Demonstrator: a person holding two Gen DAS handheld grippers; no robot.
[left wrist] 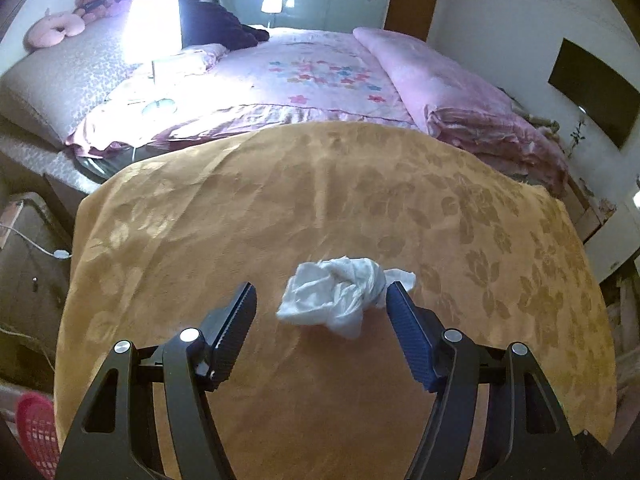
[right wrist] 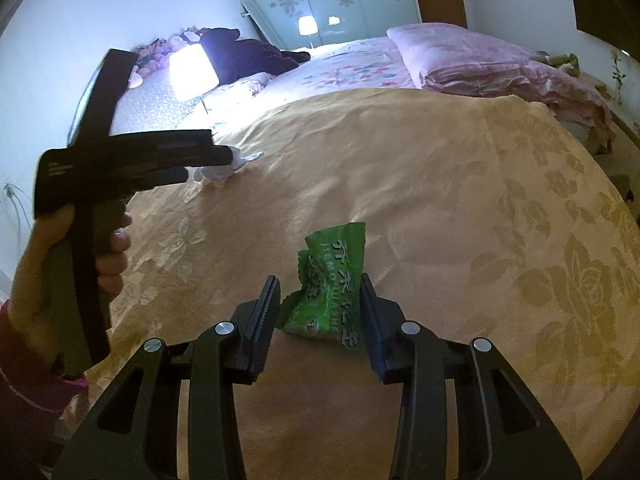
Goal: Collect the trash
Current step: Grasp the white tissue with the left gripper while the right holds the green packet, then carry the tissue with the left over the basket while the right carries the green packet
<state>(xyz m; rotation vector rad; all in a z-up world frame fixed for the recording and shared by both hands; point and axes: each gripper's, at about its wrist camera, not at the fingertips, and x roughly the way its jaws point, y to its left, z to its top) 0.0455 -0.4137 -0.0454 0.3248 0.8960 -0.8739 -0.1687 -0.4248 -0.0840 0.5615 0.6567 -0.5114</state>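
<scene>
Left wrist view: the left hand-held gripper (left wrist: 322, 298) is spread apart around a crumpled white tissue (left wrist: 340, 298) lying on the tan flowered desk cloth (left wrist: 240, 200); the right finger touches the wad, the left one is clear of it.

Right wrist view: the right hand-held gripper (right wrist: 318, 298) is clamped on a green snack wrapper (right wrist: 330, 284). A hand (right wrist: 60, 272) holds the other tool by the tissue, far left.

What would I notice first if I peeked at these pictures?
Probably the glowing lamp on the bed, far behind the orange cloth. Then the crumpled white tissue lying on that cloth between the open fingers of the left gripper. And the bright green snack wrapper squeezed in the right gripper.
</scene>
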